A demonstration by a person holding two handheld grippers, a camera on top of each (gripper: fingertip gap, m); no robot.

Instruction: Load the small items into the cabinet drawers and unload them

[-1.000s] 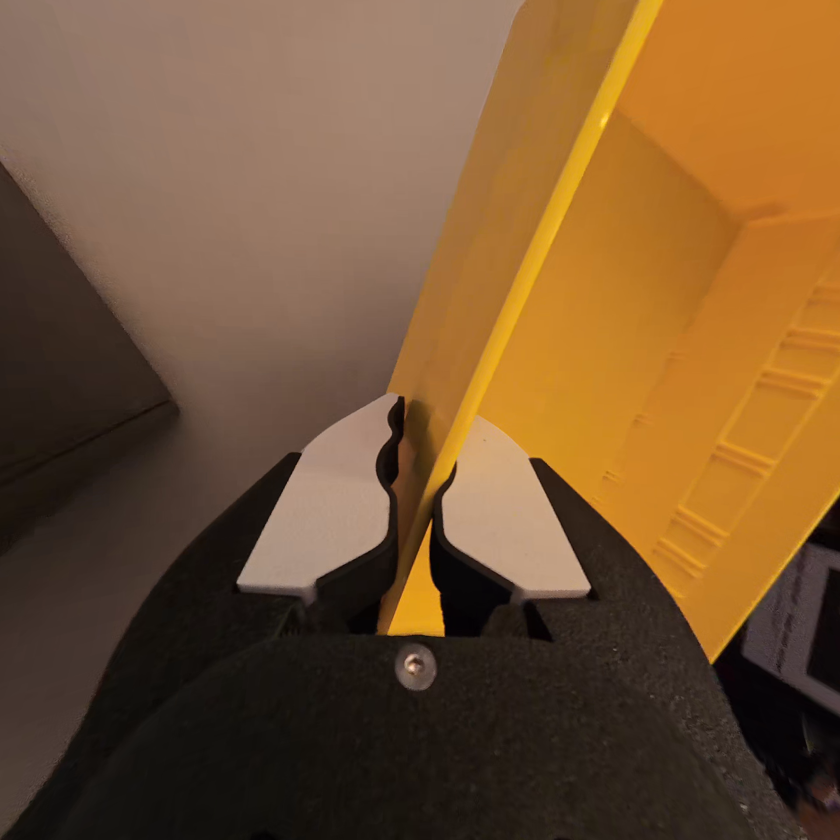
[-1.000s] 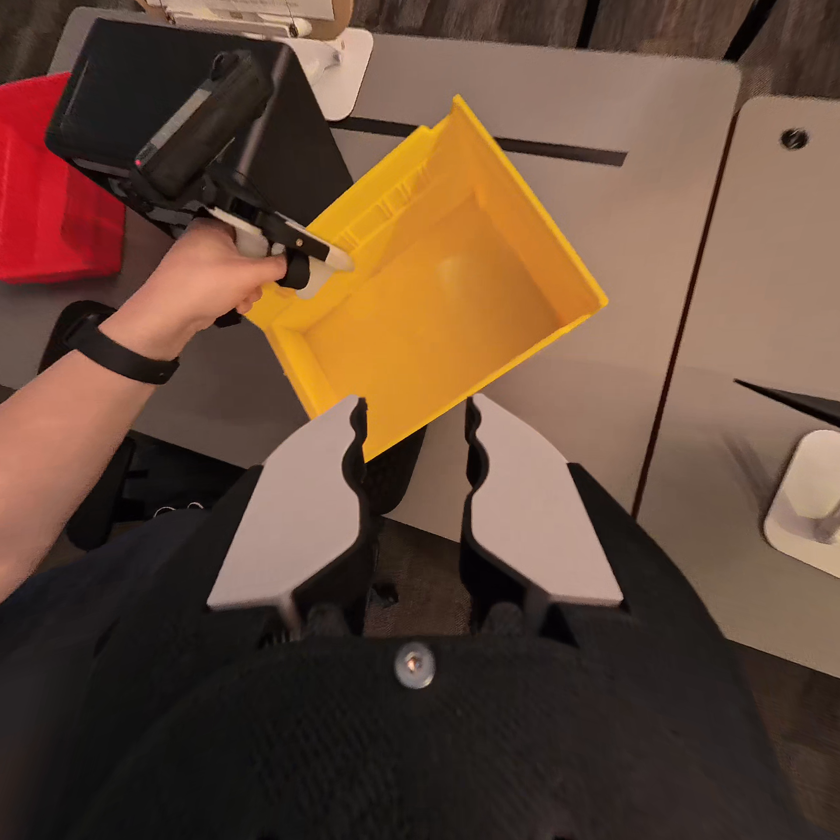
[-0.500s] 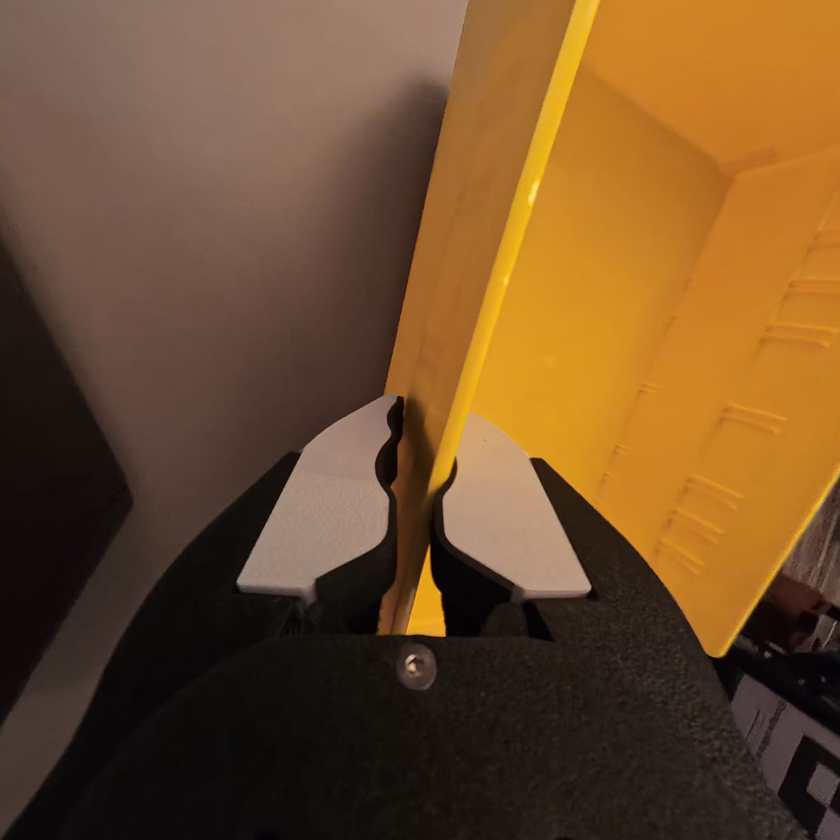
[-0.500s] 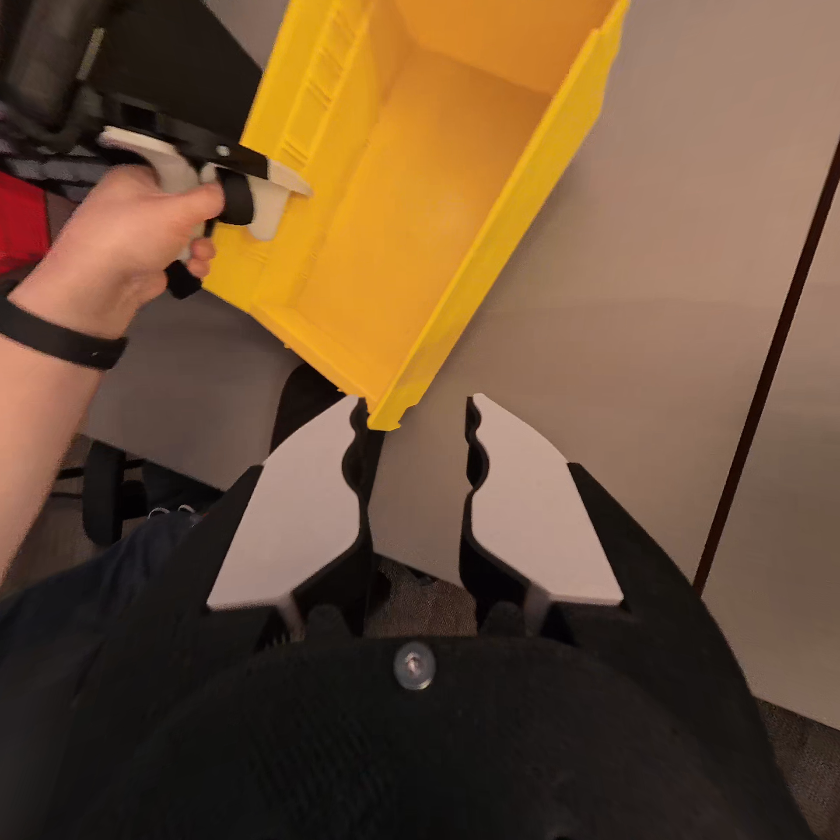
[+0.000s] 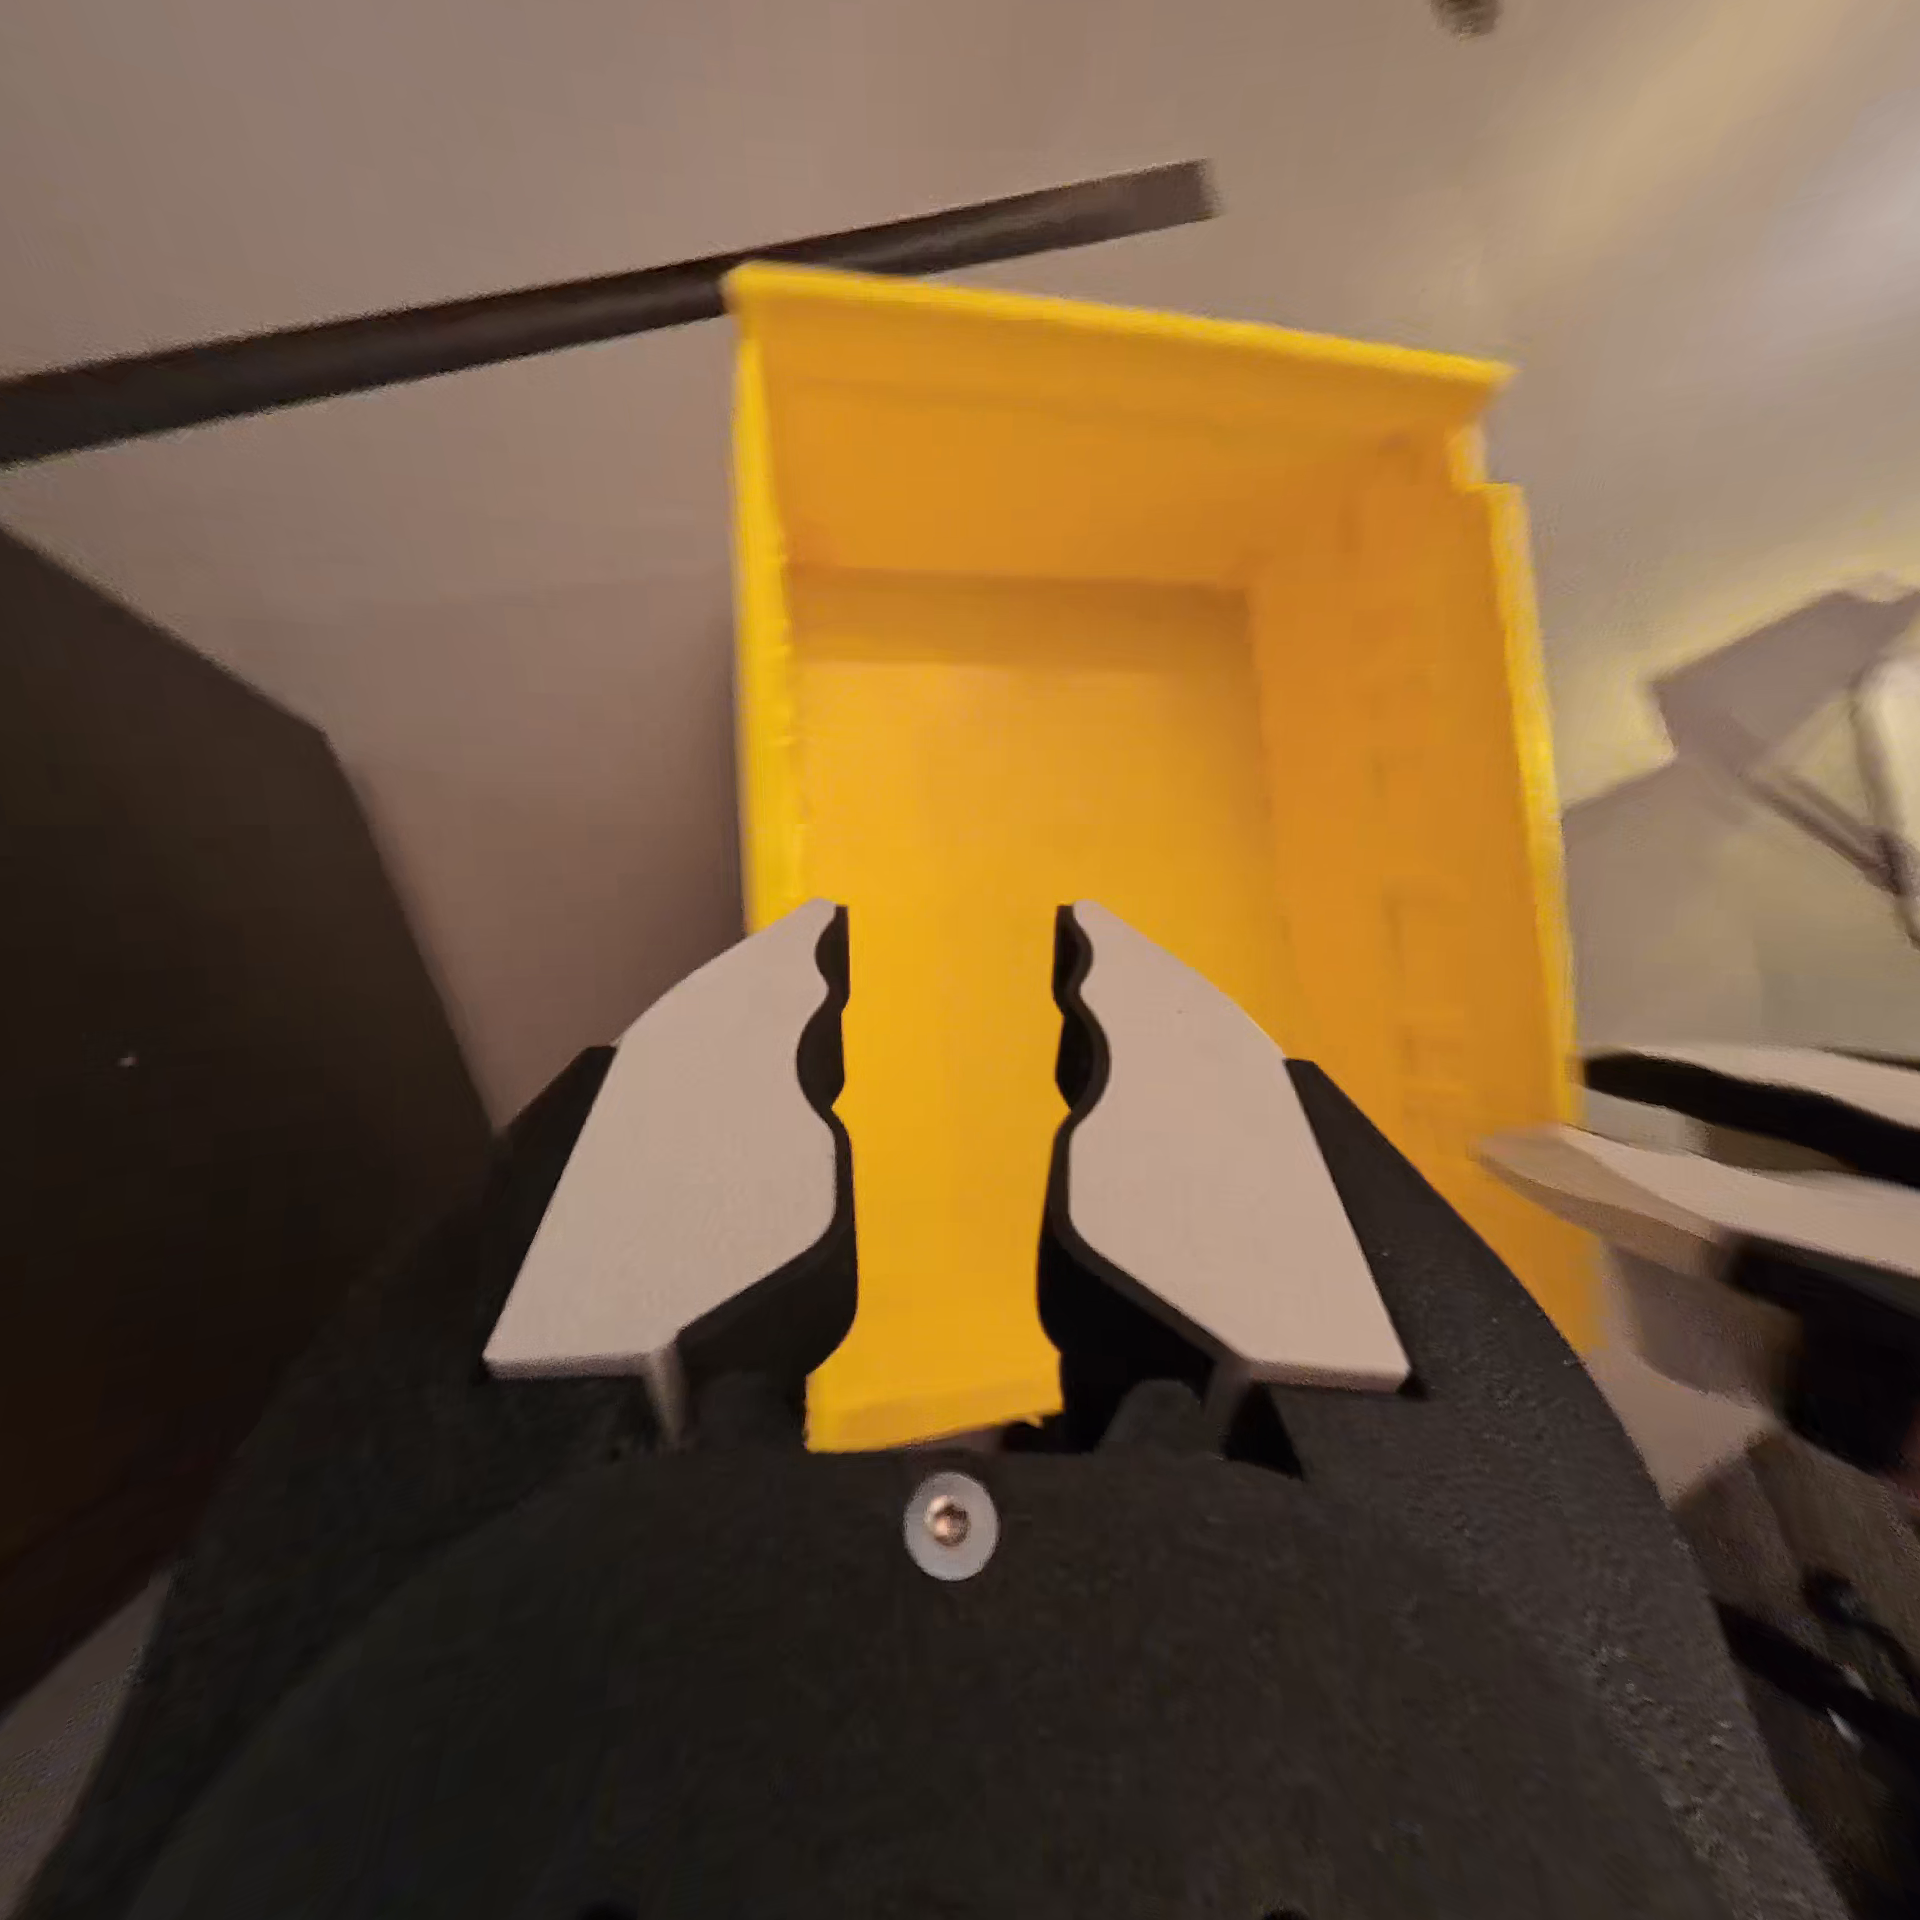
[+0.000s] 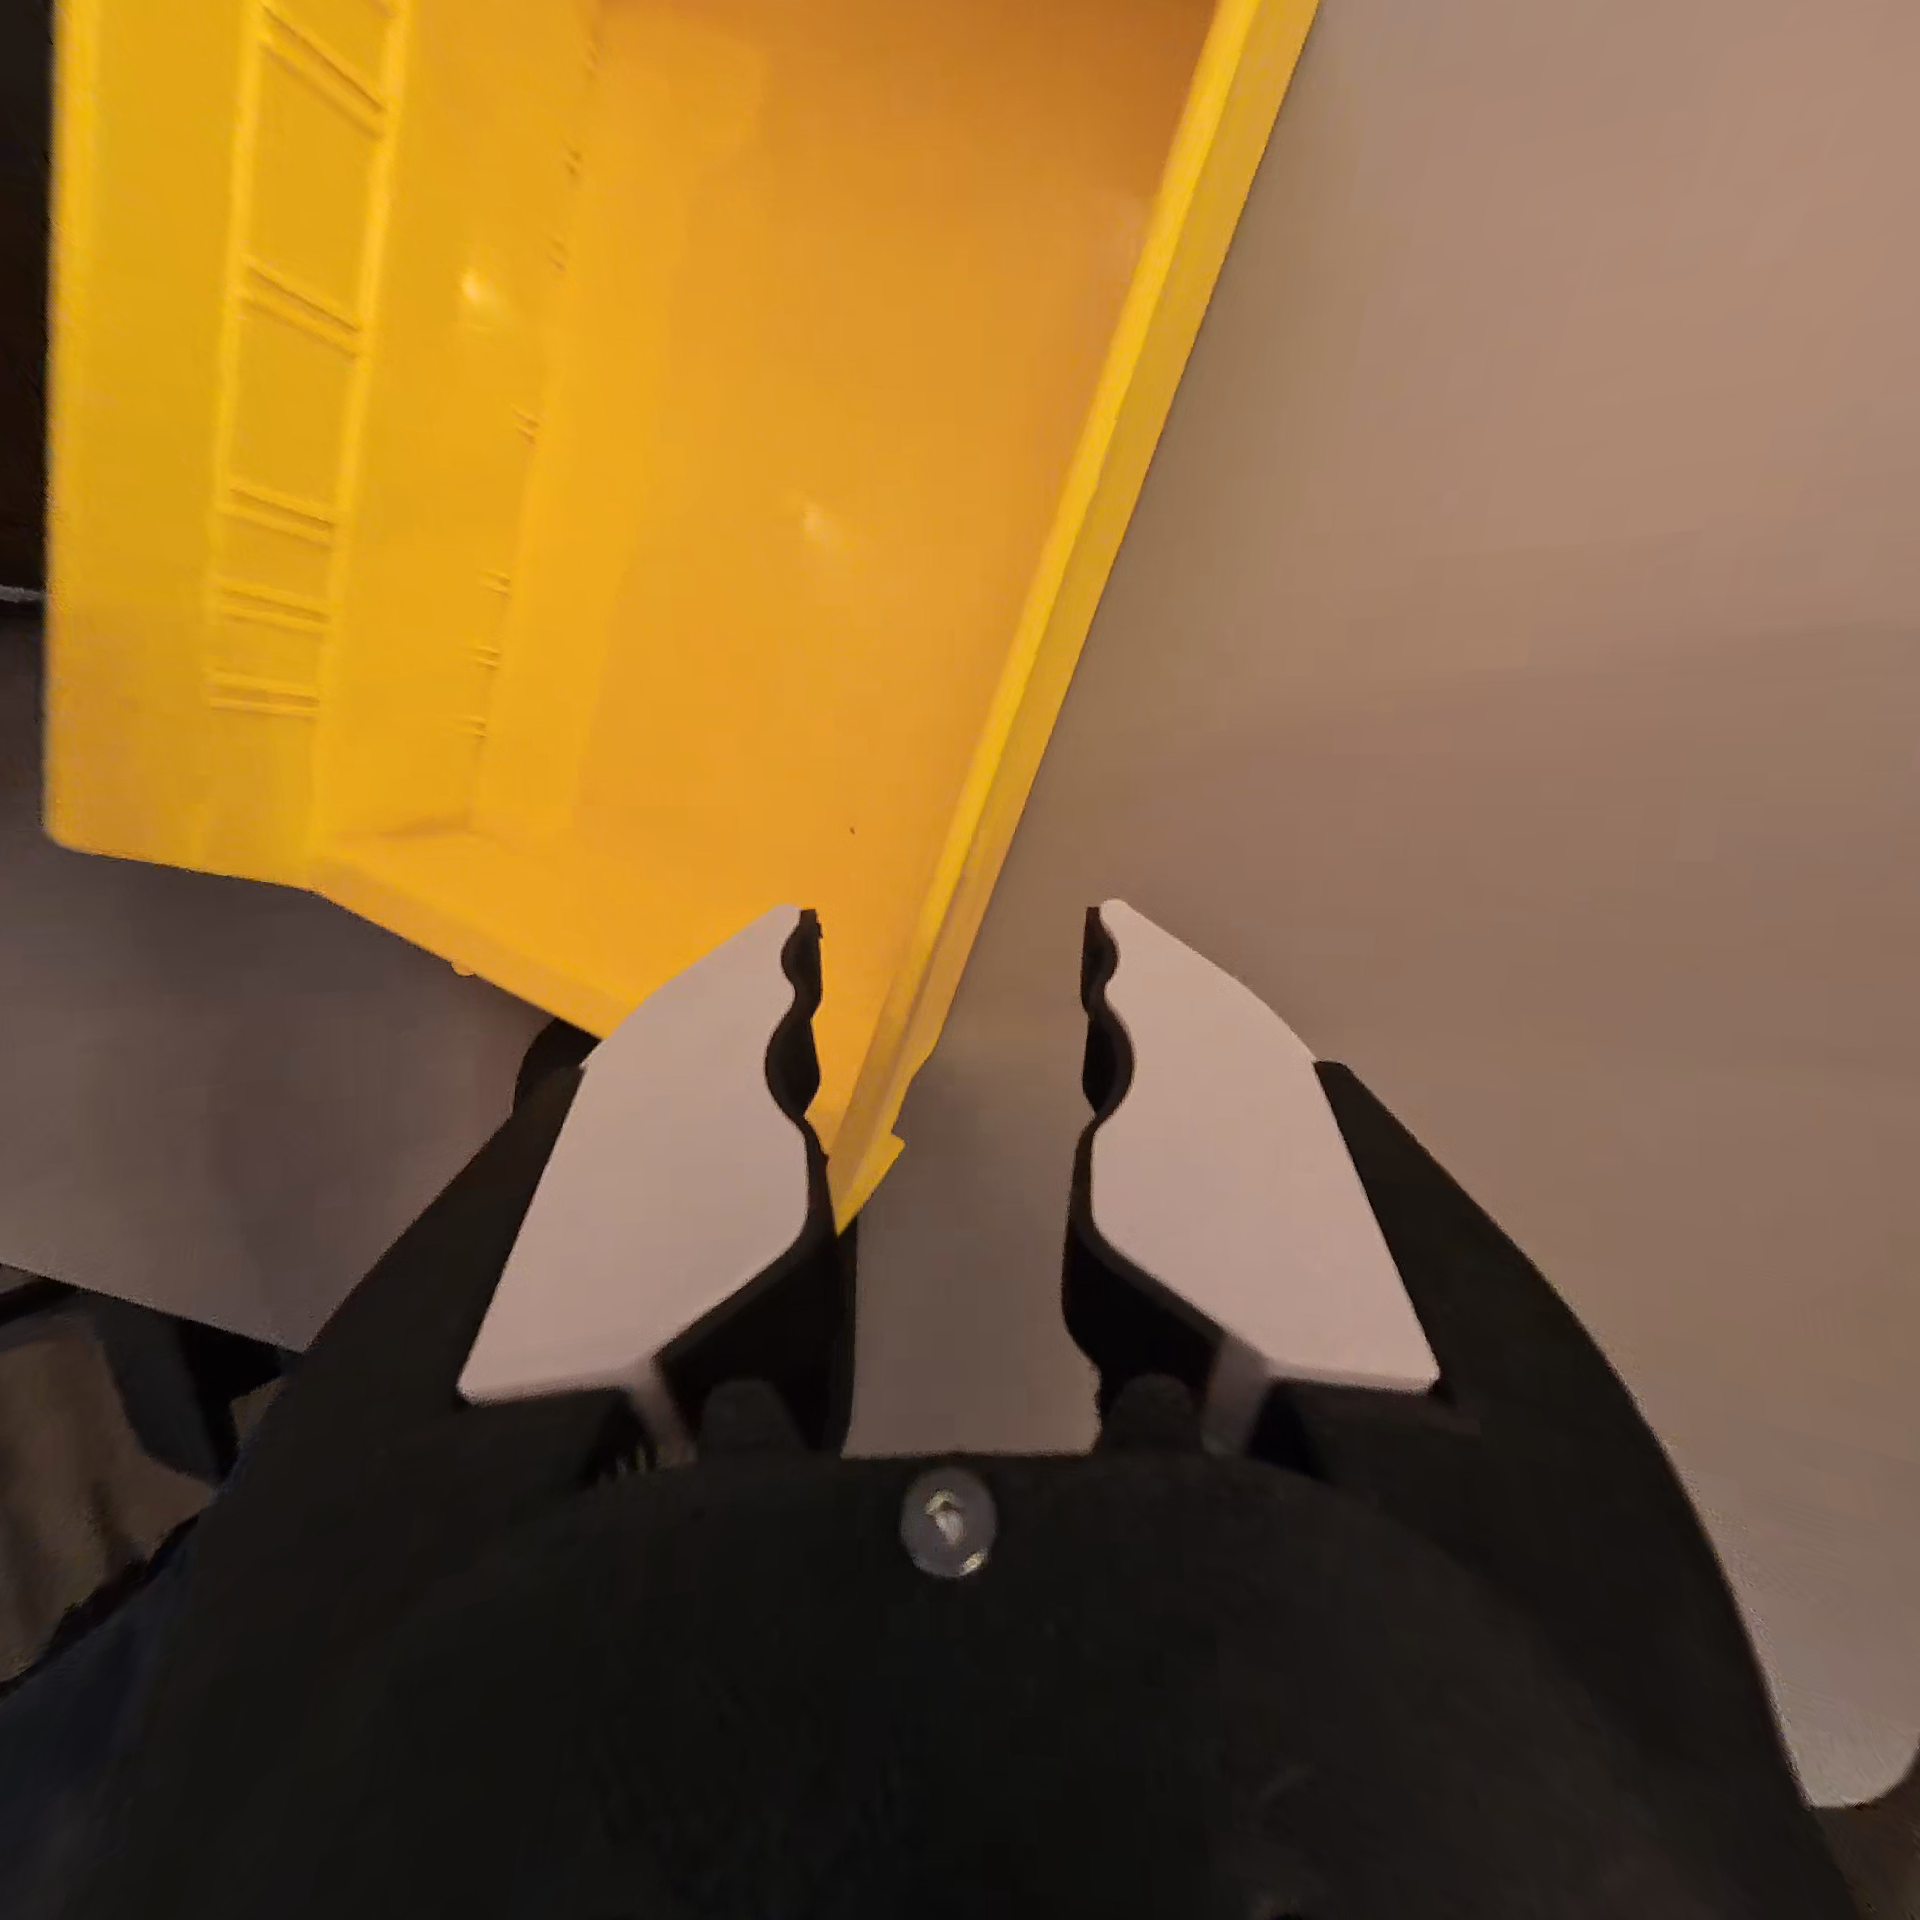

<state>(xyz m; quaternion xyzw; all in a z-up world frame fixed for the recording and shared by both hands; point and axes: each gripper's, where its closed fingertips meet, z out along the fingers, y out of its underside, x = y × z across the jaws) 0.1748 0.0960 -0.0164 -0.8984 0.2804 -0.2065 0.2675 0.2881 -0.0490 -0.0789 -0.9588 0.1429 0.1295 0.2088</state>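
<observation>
At the far left of the left wrist view a dark panel (image 5: pixel 156 987) stands against the grey table (image 5: pixel 499 644), and a black slot (image 5: pixel 623 301) runs across the table behind it. The left gripper (image 5: pixel 951 920) has its fingers spread with a clear gap, gripping nothing; the floor of the yellow drawer (image 5: pixel 1039 779) shows between them. The drawer lies open side up on the table and looks empty. To its right, the tip of the right gripper (image 5: pixel 1558 1164) comes in blurred at the drawer's near corner. In the right wrist view the drawer (image 6: pixel 675 468) fills the upper left, its ribbed wall on the left. The right gripper (image 6: pixel 951 920) is also spread wide, and the drawer's near corner sits between its fingers, against the left finger (image 6: pixel 665 1174); the right finger stands apart from it. Bare table (image 6: pixel 1507 623) lies to the right.
</observation>
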